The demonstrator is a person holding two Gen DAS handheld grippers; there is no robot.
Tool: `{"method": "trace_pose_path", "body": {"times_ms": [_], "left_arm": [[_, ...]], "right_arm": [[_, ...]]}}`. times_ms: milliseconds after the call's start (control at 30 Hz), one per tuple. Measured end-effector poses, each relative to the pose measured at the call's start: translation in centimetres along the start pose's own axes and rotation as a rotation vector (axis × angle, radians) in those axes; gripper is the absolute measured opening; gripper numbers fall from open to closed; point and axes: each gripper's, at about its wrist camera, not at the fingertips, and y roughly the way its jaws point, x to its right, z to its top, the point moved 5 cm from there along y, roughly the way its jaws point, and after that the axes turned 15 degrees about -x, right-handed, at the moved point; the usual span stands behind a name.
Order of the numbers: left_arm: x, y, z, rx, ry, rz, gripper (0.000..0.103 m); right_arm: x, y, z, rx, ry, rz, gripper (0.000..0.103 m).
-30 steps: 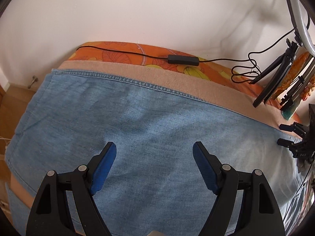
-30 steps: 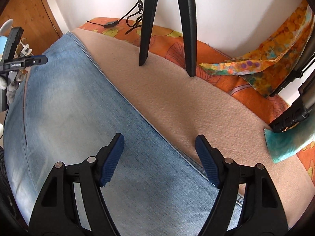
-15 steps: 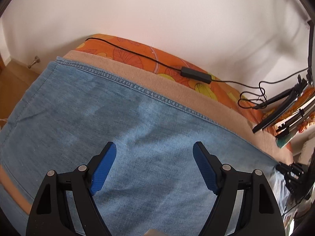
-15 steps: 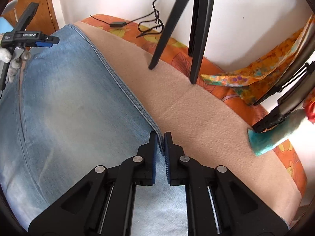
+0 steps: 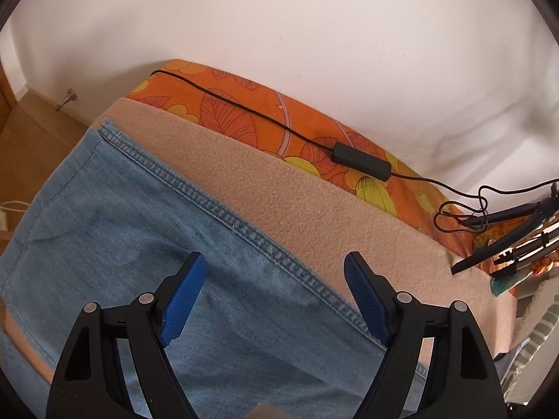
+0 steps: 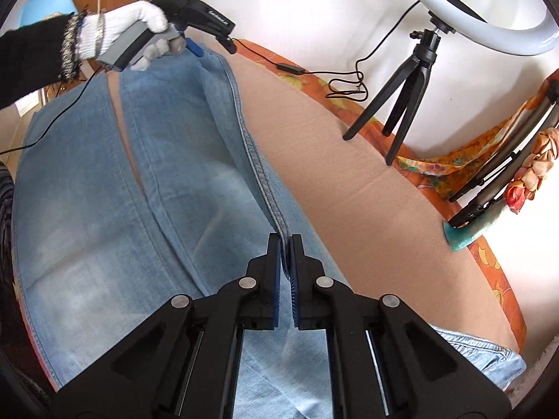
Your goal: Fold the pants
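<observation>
- Since a second ago, the right gripper (image 6: 286, 244) has clamped onto the far seam edge of the pants (image 6: 139, 209) and lifted it; the left gripper (image 5: 272, 300) has slid along the same seam.
- Right gripper: clenched, pinching the denim seam between its blue pads.
- Left gripper: released, jaws wide, hovering over the seam with nothing between the pads; a white-gloved hand (image 6: 118, 31) holds it at 11 o'clock in the right wrist view.
- Pants lie flat on a beige blanket (image 6: 349, 160), their long axis running from 11 o'clock to 5 o'clock in that view.
- Step in hand, likely: gathering the far edge to fold leg over leg. Next, the left gripper needs to close on the seam.
</observation>
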Motion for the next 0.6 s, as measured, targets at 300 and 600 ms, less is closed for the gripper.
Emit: {"method": "trace_pose_path", "body": {"times_ms": [300,600], "left_arm": [[0.3,3.3,-0.1,-0.051,0.020,0.163,0.081],[-1.0,1.9,-1.6,0.137,0.007,0.092,0.056]], "right_arm": [[-4.1,-0.9,-1.6,0.003,-0.099,-0.003,0.006],[-3.1,-2.4,-1.6,0.038,-0.065,-0.032,0.004]]}}
